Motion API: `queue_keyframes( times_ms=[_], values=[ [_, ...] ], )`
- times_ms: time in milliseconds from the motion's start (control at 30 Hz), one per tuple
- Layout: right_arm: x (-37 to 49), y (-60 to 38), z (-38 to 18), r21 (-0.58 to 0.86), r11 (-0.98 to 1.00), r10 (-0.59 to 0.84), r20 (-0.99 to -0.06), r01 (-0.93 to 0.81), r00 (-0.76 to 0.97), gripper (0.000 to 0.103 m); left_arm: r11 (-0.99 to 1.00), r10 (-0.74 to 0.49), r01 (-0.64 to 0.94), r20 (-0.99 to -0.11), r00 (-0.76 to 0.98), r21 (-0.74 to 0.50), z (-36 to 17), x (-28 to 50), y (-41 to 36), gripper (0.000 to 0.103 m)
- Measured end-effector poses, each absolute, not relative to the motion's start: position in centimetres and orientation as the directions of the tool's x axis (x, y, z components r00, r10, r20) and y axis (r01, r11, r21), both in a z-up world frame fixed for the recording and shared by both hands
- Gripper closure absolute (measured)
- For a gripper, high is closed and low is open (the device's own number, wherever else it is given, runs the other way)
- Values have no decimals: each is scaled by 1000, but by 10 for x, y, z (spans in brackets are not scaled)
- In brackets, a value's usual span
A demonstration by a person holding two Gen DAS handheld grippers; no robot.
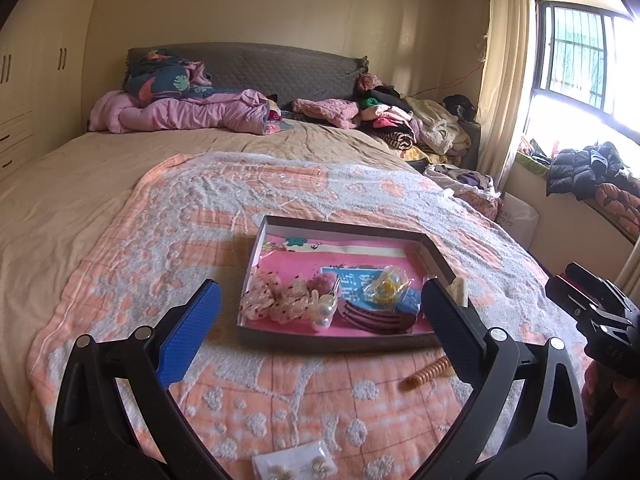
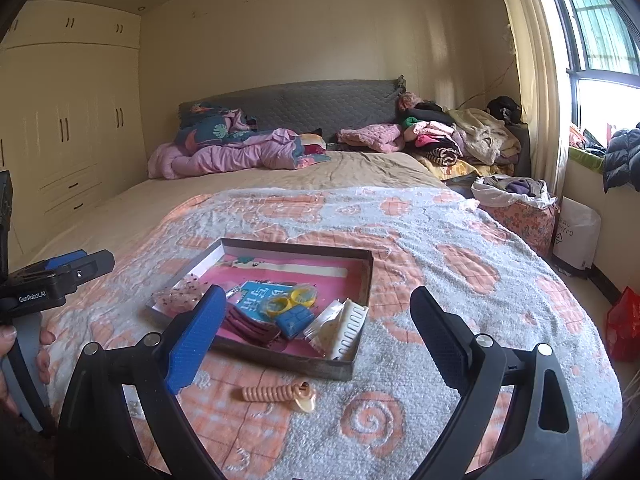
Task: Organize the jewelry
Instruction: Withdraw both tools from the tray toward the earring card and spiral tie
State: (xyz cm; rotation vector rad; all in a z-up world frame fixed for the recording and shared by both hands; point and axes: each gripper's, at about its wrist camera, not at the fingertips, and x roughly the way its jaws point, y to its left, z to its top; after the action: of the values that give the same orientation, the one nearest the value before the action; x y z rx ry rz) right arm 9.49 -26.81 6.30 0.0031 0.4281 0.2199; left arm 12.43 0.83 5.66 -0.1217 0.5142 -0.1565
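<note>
- One tray [image 1: 344, 229] of jewelry sits on my blanket [image 1: 120, 272]; one spiral hair tie [image 2: 267, 393] lies just before it.
- Both my left gripper [image 1: 320, 312] and right gripper [image 2: 318, 322] are spread, empty.
- Only the left view shows the earring packet [image 1: 294, 466].

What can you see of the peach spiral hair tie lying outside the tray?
The spiral hair tie is a peach, glossy, plastic-looking coil, stretched into a short tube rather than a ring, with a rounded end piece at one end. It lies flat on the orange-and-white blanket, just in front of the tray's near wall, apart from it. Neither gripper touches it.
</note>
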Motion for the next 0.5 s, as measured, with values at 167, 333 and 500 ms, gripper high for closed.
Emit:
queue_keyframes(
  times_ms=[167, 333, 500],
  values=[
    [88, -259, 60, 39, 972, 228, -419, -233, 879, 12, 983, -166, 107, -485, 859, -147, 52, 114, 15, 11],
    [83, -250, 57, 33, 967, 241, -429, -252, 871, 12, 985, -154, 92, -492, 857, -148, 47, 104, 20, 11],
    [79, -242, 50, 31, 962, 256, -448, -271, 857, 12, 985, -149, 84, -503, 852, -149, 41, 96, 26, 11]
  ],
)
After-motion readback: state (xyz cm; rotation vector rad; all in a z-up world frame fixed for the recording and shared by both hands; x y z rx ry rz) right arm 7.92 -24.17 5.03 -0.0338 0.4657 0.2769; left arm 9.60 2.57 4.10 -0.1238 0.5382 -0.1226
